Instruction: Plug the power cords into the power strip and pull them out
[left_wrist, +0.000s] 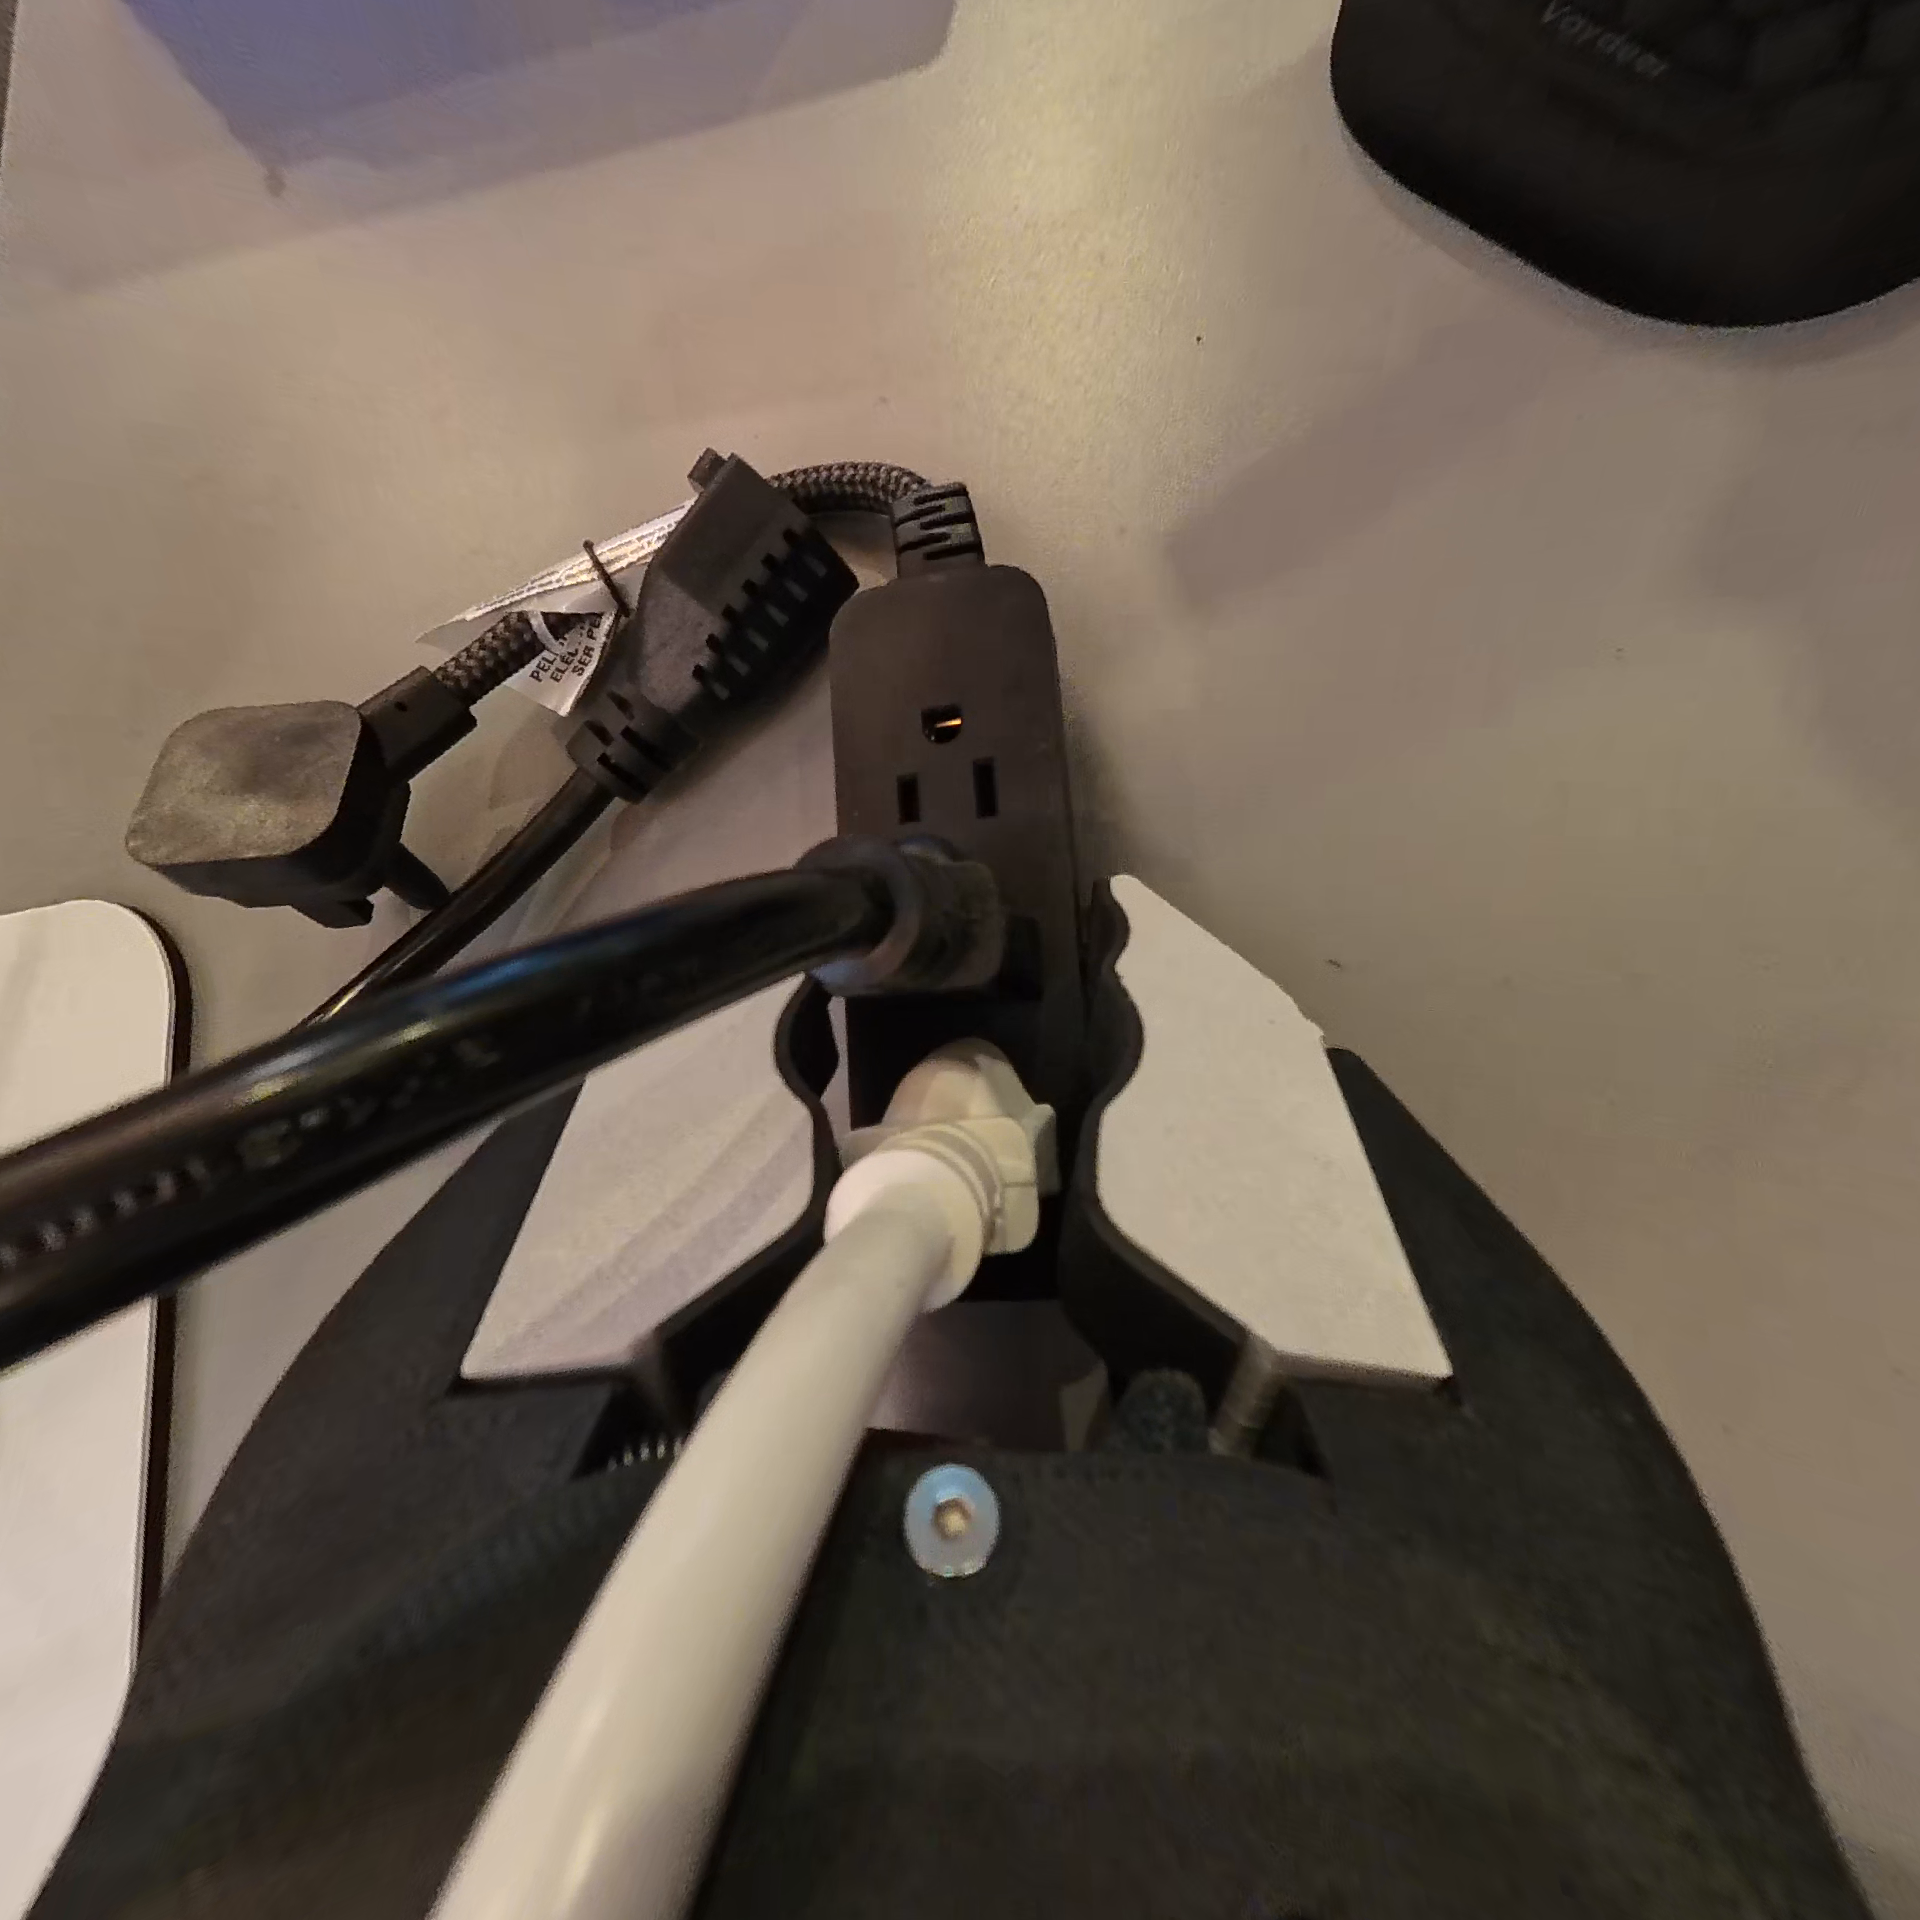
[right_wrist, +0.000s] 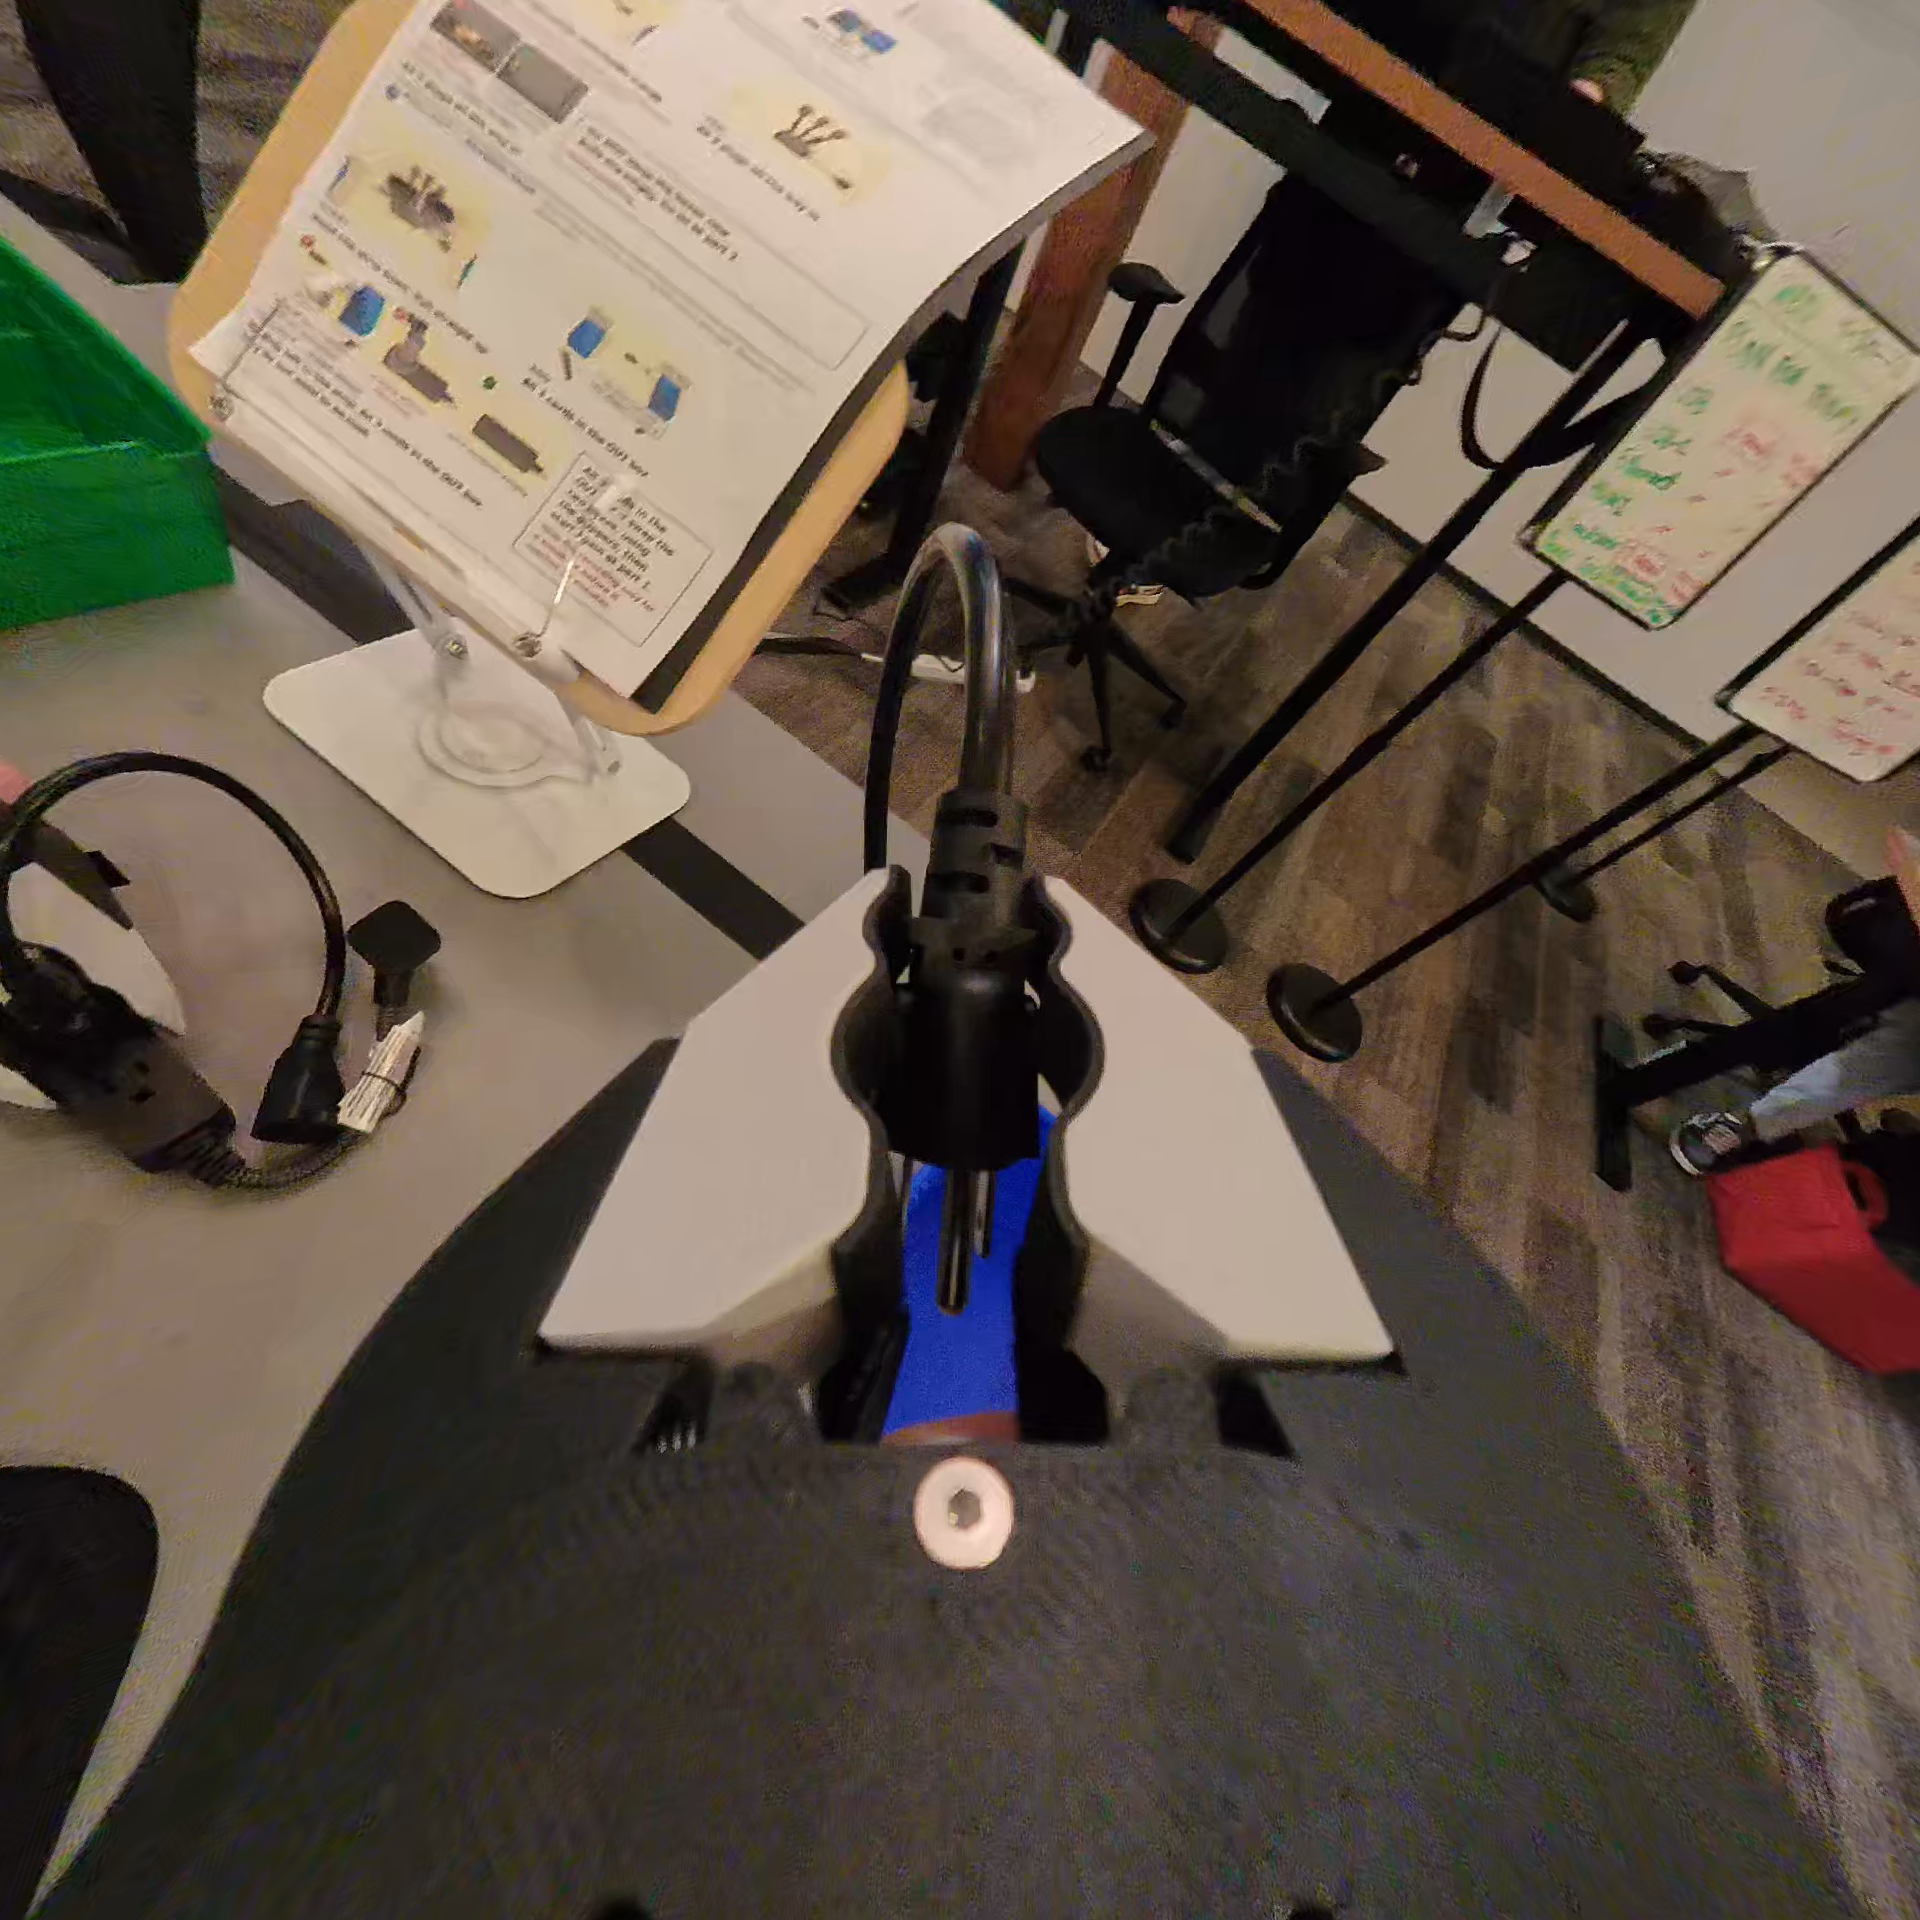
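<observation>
Left gripper (left_wrist: 956, 1049) clamps the power strip (left_wrist: 951, 727) on the worktop (left_wrist: 1455, 727); right gripper (right_wrist: 961, 997) pinches a black plug (right_wrist: 961, 1049).

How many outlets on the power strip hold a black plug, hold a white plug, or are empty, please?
Black plug: 1
White plug: 1
Empty outlet: 1
Total: 3 outlets on the power strip

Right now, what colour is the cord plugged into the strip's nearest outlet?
White cord, seated in the black power strip; the left wrist view shows it best.
</observation>
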